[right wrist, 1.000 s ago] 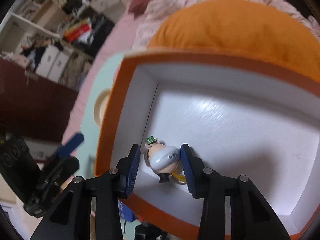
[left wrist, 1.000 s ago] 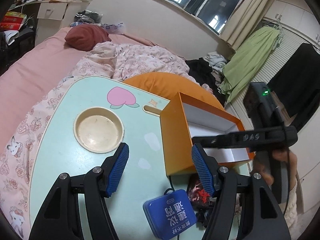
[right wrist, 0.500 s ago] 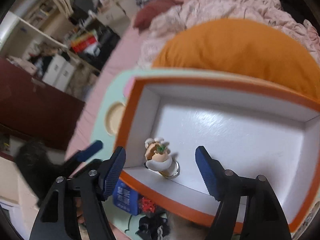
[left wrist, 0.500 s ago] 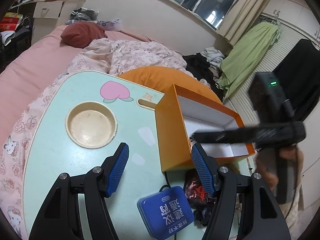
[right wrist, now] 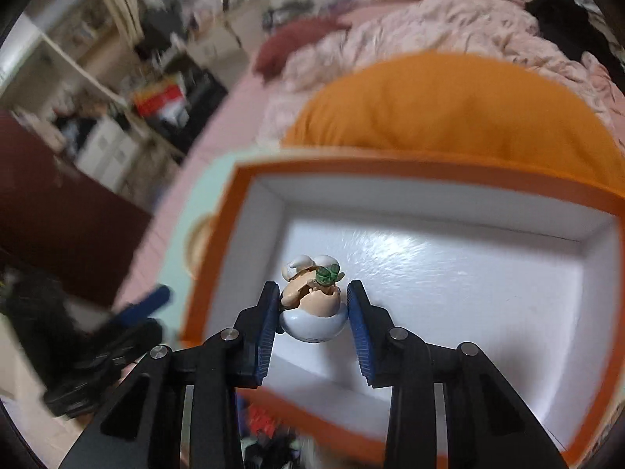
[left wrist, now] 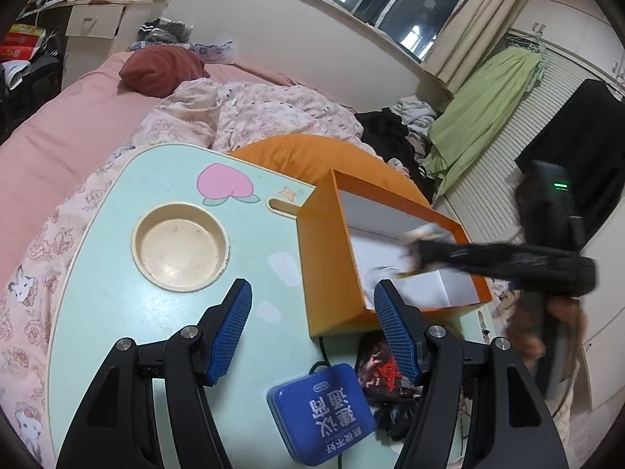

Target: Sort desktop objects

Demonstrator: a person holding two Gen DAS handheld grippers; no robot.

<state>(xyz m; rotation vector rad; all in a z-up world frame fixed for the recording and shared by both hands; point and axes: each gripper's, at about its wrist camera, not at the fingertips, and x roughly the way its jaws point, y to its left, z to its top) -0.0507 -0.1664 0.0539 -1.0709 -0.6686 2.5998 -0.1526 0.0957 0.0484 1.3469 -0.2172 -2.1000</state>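
An orange box [left wrist: 332,273] with a white inside stands on the mint lap table [left wrist: 117,273]. My right gripper [right wrist: 312,301] reaches over the box's near wall. Its jaws are closing on a small figurine [right wrist: 312,312], pale blue below, peach above, with a green bit on top. Both pads lie against its sides. In the left wrist view the right gripper [left wrist: 414,250] is blurred over the box. My left gripper [left wrist: 312,324] hangs open above the table with nothing between its fingers. In front of it lie a blue tin [left wrist: 324,414] and a dark bundle with red marks [left wrist: 384,375].
A round cream cup recess [left wrist: 179,246] sits in the table's left half. An orange cushion [left wrist: 312,160] and a flowered quilt [left wrist: 254,113] lie behind the table on a pink bed. A black cable [left wrist: 318,355] runs from under the box.
The right gripper let go of the figurine, leaving it upright in the box. It then drew back, rose a little and closed around the figurine again. The left gripper kept still.
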